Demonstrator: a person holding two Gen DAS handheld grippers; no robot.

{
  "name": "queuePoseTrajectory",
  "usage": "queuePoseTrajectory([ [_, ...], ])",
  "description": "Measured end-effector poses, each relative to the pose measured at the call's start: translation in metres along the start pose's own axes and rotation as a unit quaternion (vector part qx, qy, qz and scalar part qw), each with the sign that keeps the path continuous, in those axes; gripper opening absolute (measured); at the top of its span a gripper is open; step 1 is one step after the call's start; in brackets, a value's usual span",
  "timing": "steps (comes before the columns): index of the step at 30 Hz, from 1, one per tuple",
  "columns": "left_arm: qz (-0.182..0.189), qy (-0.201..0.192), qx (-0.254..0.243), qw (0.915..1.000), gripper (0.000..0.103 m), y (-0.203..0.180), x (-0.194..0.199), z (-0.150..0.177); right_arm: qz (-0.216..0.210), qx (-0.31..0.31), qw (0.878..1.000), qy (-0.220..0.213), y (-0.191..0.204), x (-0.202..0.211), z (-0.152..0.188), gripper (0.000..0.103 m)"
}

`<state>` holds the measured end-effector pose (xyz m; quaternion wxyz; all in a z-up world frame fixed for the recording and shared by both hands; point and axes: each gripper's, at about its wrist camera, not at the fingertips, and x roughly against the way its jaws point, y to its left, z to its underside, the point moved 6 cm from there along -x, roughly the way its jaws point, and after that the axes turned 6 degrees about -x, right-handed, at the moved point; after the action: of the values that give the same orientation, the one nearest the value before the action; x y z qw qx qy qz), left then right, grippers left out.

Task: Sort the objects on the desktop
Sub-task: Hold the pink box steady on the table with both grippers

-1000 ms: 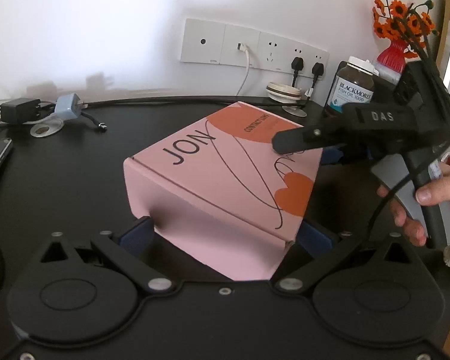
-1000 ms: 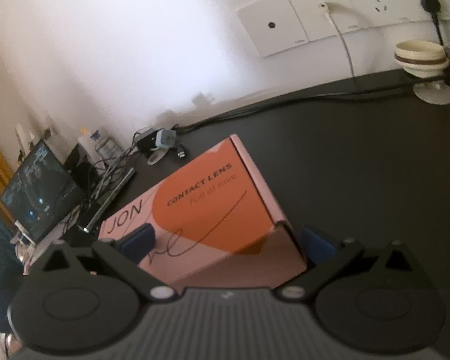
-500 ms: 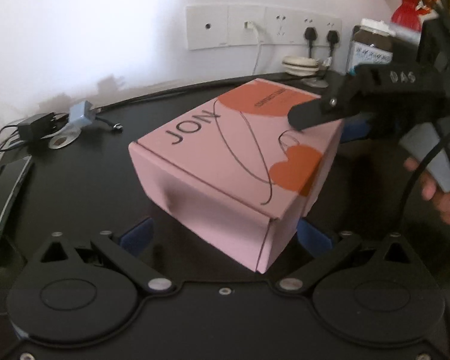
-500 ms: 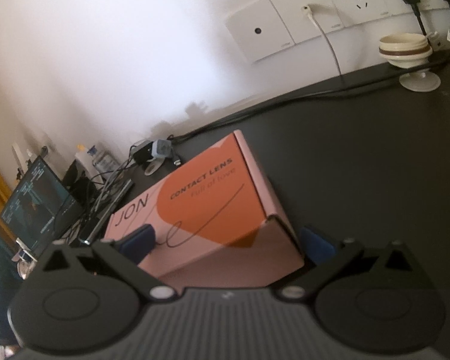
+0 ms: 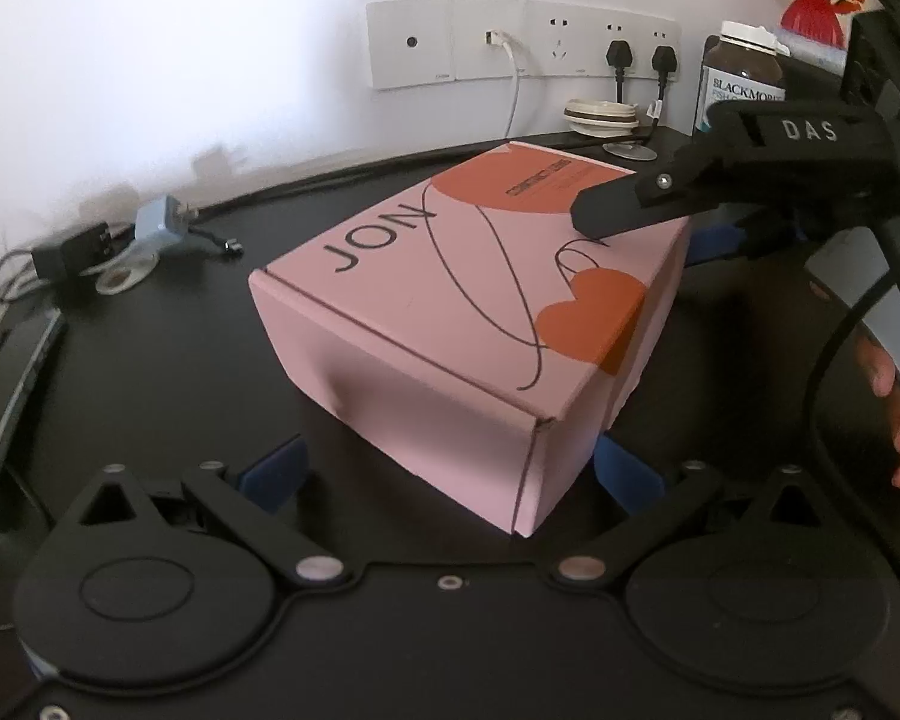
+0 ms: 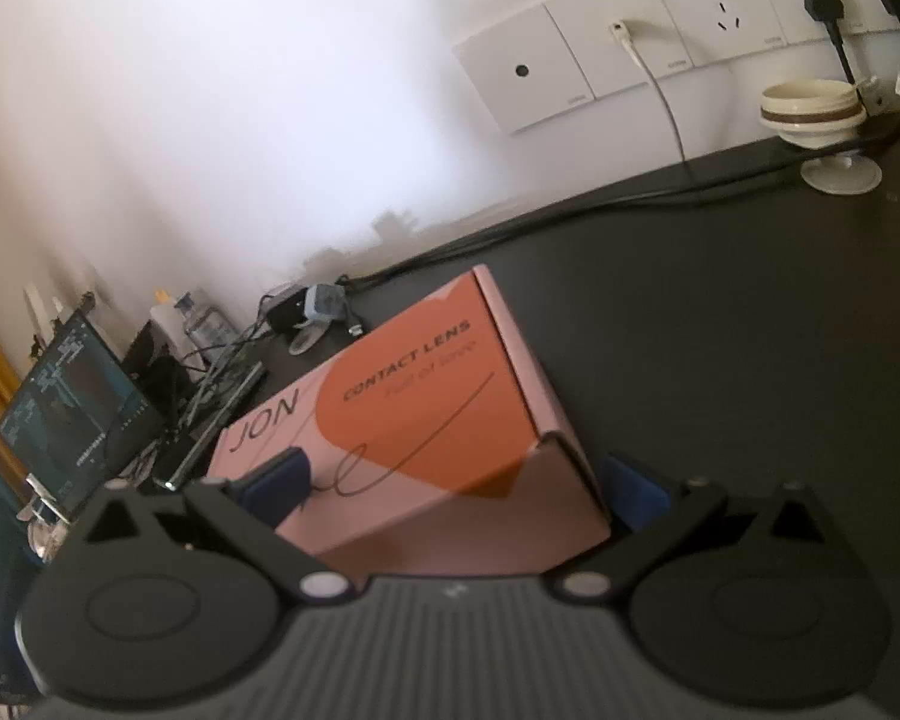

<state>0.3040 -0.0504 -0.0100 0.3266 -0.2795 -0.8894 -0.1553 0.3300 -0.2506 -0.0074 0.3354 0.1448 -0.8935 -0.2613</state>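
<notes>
On the dark surface [image 5: 168, 360] the pink box [image 5: 468, 324] sits between both pairs of wide-spread jaws, left gripper [image 5: 450, 471] at its near corner, right gripper [image 6: 456, 483] straddling its far end, so sorting looks barely begun

Black desk [image 5: 150, 360] under pink box [image 5: 450, 324], adapters [image 5: 69, 252], cables [image 5: 330, 177].
</notes>
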Motion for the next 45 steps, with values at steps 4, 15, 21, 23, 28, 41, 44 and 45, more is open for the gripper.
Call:
queuePoseTrajectory([
  [4,0.001,0.004,-0.001,1.0,0.103,-0.0006,-0.0003,-0.0007,-0.002,-0.004,1.0,-0.006,-0.0012,0.0005,0.0009,0.102],
  [15,0.005,0.009,0.003,0.9999,0.103,-0.0002,0.0001,-0.0003,-0.024,0.006,1.0,0.009,-0.0054,-0.0027,-0.0028,0.102],
  [21,0.005,0.013,0.005,0.9999,0.103,-0.0011,-0.001,-0.002,-0.045,0.02,0.999,0.011,-0.0066,-0.0018,-0.0015,0.102],
  [23,0.003,0.017,0.005,0.9998,0.103,-0.0016,-0.0015,-0.0026,-0.047,0.021,0.999,0.012,-0.0067,-0.0016,-0.0015,0.102],
  [28,0.015,0.019,-0.006,0.9997,0.103,-0.0002,-0.0027,-0.0032,-0.047,0.02,0.999,0.016,-0.006,-0.0013,-0.0013,0.102],
  [41,0.012,0.013,-0.001,0.9998,0.103,0.0022,-0.0028,-0.0031,-0.047,0.025,0.998,0.034,-0.0048,-0.0022,-0.0043,0.102],
  [44,0.018,0.013,-0.002,0.9998,0.103,0.0025,-0.0046,-0.005,-0.052,0.026,0.998,0.037,-0.0059,-0.0017,-0.0047,0.102],
  [45,0.02,0.012,-0.004,0.9997,0.103,0.0018,-0.0055,-0.0058,-0.052,0.026,0.998,0.037,-0.0057,-0.0017,-0.0048,0.102],
])
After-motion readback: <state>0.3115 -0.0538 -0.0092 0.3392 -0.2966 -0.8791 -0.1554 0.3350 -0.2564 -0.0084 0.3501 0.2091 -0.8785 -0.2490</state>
